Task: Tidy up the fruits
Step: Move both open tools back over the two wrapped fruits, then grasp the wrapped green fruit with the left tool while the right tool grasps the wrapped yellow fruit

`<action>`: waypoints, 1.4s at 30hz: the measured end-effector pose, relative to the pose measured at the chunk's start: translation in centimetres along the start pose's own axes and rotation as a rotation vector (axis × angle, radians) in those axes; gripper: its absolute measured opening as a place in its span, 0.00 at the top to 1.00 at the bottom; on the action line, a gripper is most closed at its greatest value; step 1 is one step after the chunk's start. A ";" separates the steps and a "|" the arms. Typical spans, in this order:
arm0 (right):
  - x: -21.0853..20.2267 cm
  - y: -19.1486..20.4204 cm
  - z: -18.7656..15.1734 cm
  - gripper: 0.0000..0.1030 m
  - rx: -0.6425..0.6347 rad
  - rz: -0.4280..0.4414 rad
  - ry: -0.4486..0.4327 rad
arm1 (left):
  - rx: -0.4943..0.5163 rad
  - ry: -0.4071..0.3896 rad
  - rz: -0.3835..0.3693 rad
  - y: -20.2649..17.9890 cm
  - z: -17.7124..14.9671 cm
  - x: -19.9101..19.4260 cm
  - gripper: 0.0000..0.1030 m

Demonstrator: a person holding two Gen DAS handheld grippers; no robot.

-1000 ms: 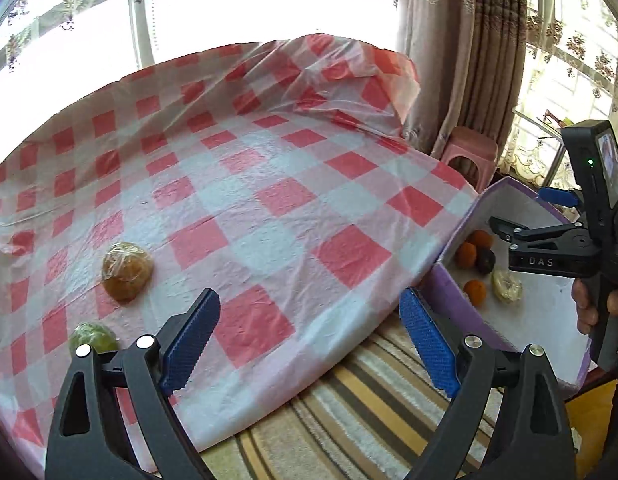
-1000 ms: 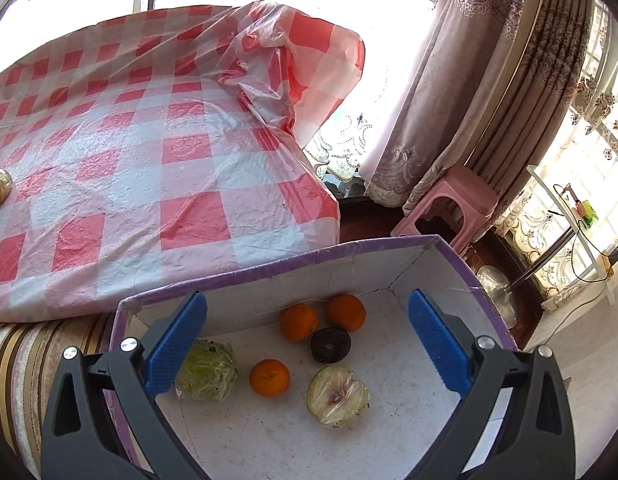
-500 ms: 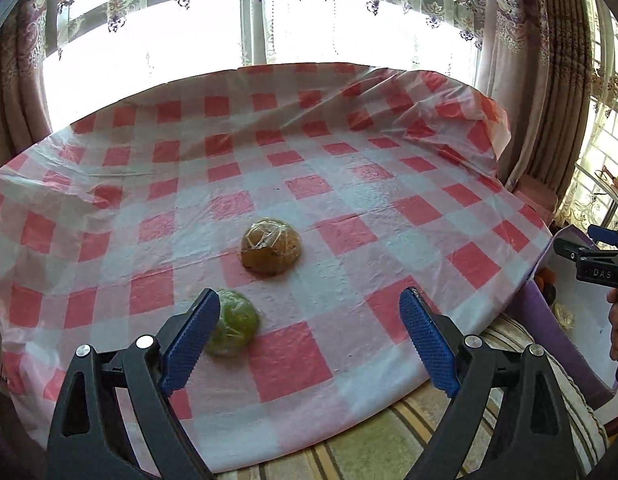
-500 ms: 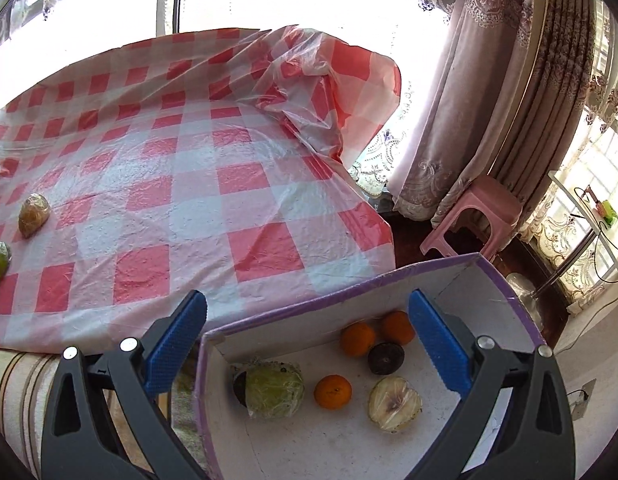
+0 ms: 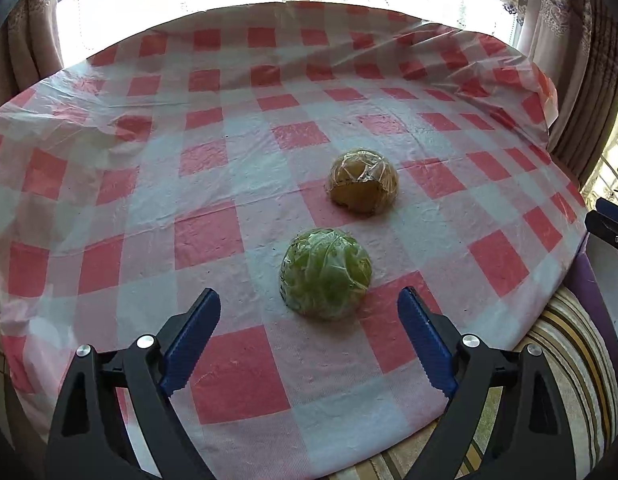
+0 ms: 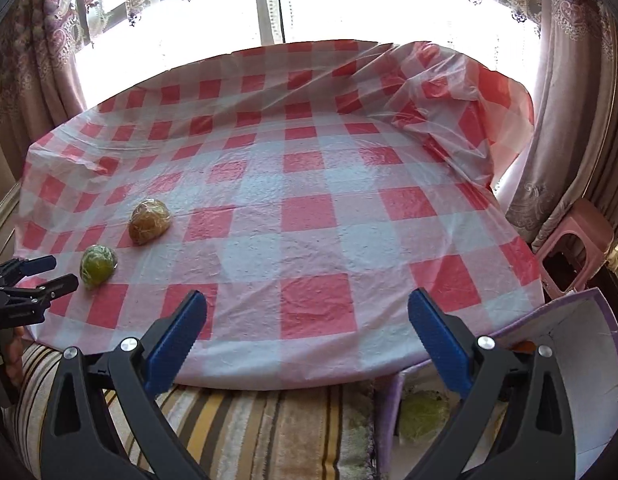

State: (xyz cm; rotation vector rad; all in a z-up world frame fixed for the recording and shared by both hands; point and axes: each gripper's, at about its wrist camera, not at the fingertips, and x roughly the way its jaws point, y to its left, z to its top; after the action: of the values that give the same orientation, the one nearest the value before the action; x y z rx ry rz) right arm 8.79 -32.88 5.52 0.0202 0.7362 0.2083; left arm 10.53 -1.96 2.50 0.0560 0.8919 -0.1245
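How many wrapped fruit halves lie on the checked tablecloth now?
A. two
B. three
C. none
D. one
A: only a green wrapped half and a brown wrapped half lie on the checked tablecloth, apart from each other.

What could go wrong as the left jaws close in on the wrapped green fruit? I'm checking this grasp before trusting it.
The green fruit is a plastic-wrapped dome, so the closing jaws of the left gripper, not yet around it, may slip on the film. It may roll into the brown fruit. The loose tablecloth could bunch underneath.
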 end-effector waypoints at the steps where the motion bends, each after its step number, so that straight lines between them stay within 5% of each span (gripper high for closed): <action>1: 0.3 0.7 0.2 0.02 -0.010 0.009 0.002 | 0.004 0.008 -0.005 0.0 0.2 0.4 0.22; 7: 2.4 4.1 1.5 0.02 -0.049 0.076 0.012 | 0.050 0.039 -0.007 -0.3 0.7 2.2 0.23; 17: 6.7 8.9 3.4 0.02 -0.113 0.136 0.049 | 0.091 0.048 -0.048 -0.9 0.8 3.4 0.45; 32: 12.7 15.5 5.4 0.02 -0.217 0.155 0.114 | -0.064 -0.017 0.054 2.0 0.3 2.5 0.45; 42: 15.7 17.4 5.9 0.13 -0.254 0.164 0.160 | -0.094 -0.034 0.048 2.6 0.0 2.3 0.45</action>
State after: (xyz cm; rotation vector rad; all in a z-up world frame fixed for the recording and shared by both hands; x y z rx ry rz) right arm 20.86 -12.41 1.09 -0.1799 0.8640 0.4627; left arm 12.36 0.37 0.70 -0.0120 0.8610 -0.0386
